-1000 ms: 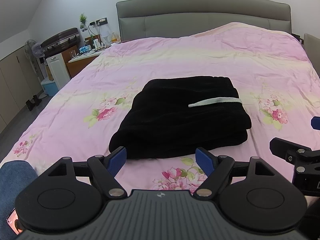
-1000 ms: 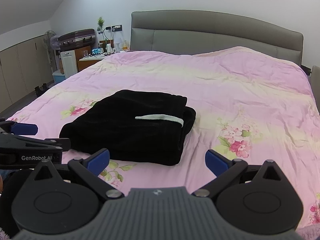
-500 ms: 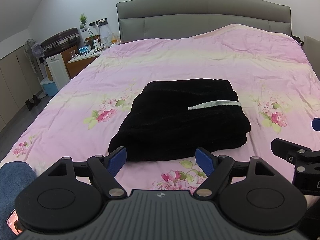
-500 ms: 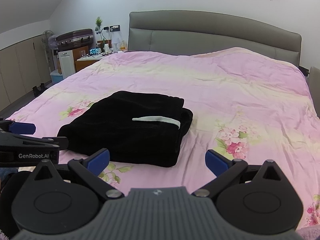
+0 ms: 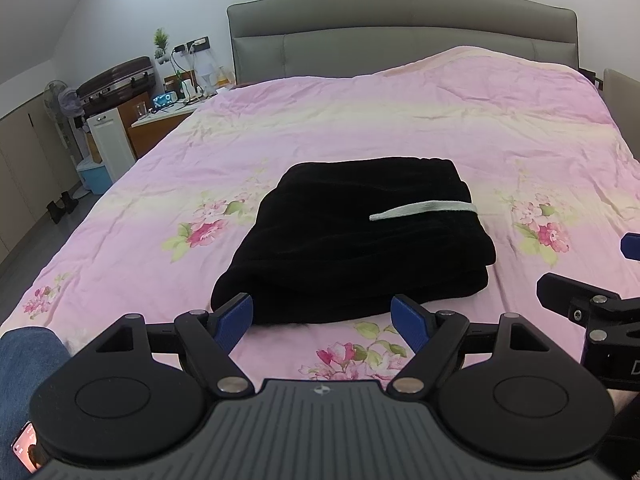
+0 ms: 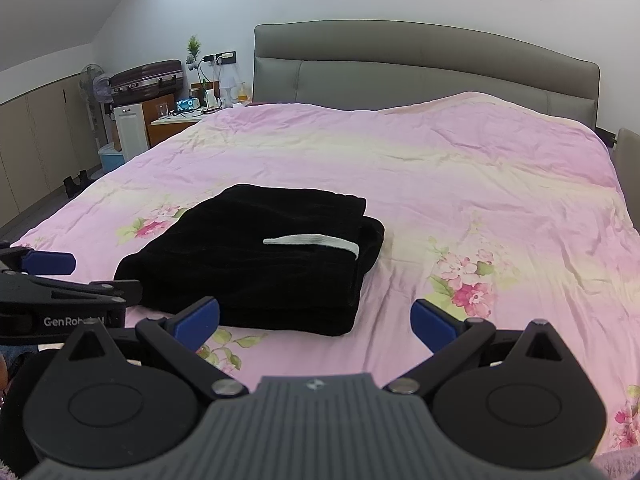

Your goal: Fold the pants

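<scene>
While both my grippers hang wide open and empty, my left gripper (image 5: 322,316) sits nearer the folded black pants (image 5: 360,240) at twelve o'clock on the bed (image 5: 400,128), eleven o'clock from my right gripper (image 6: 316,320).

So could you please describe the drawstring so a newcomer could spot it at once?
On the pink floral bed lies a folded black bundle, the pants. Across its top, towards its right edge, runs a flat pale strip, the drawstring, the only light thing on the black cloth.
</scene>
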Demonstrator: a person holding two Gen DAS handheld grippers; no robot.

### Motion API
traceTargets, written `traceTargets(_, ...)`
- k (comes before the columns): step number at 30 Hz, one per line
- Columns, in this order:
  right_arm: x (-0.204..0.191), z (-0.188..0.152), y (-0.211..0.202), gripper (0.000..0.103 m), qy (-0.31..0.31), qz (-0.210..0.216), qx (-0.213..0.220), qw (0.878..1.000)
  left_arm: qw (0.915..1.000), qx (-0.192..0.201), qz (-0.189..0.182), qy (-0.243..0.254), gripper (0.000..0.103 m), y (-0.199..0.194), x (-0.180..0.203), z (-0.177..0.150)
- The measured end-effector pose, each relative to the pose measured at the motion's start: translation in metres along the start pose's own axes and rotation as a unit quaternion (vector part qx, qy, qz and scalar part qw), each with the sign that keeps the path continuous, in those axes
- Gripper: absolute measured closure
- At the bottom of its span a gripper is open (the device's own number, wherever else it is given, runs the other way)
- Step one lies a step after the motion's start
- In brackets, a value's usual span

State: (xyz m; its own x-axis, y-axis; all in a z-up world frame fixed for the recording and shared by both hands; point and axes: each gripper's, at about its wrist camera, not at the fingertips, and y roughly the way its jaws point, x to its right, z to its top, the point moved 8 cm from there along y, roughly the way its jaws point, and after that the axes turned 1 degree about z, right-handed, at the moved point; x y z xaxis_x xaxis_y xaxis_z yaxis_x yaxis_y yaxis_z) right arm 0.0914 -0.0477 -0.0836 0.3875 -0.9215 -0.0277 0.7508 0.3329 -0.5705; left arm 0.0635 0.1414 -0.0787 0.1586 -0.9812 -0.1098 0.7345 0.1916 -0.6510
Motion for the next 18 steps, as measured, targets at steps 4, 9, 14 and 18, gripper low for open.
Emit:
traceTargets(4, -0.0005, 0.0003, 0.0000, 0.005, -0.004, -0.003, 0.002, 1.000, 1.0000, 0.003, 0.002, 0.000, 0.011, -0.0014, -0.0035, 0.0007)
traceTargets(9, -0.0017, 0.0010, -0.0006, 0.005, -0.004, 0.001, 0.002, 1.000, 1.0000, 0.007, 0.004, -0.001, 0.011, -0.0036, -0.0072, 0.0006)
traceTargets(14, -0.0014, 0.0005, -0.0013, 0.005, -0.005, 0.000, 0.004, 1.000, 1.0000, 0.006, 0.006, -0.003, 0.011, -0.0035, -0.0079, 0.0004)
traceTargets(18, -0.0019, 0.0008, -0.0017, 0.005, -0.005, 0.000, 0.005, 1.000, 1.0000, 0.006, 0.004, -0.004, 0.011, -0.0038, -0.0104, 0.0009)
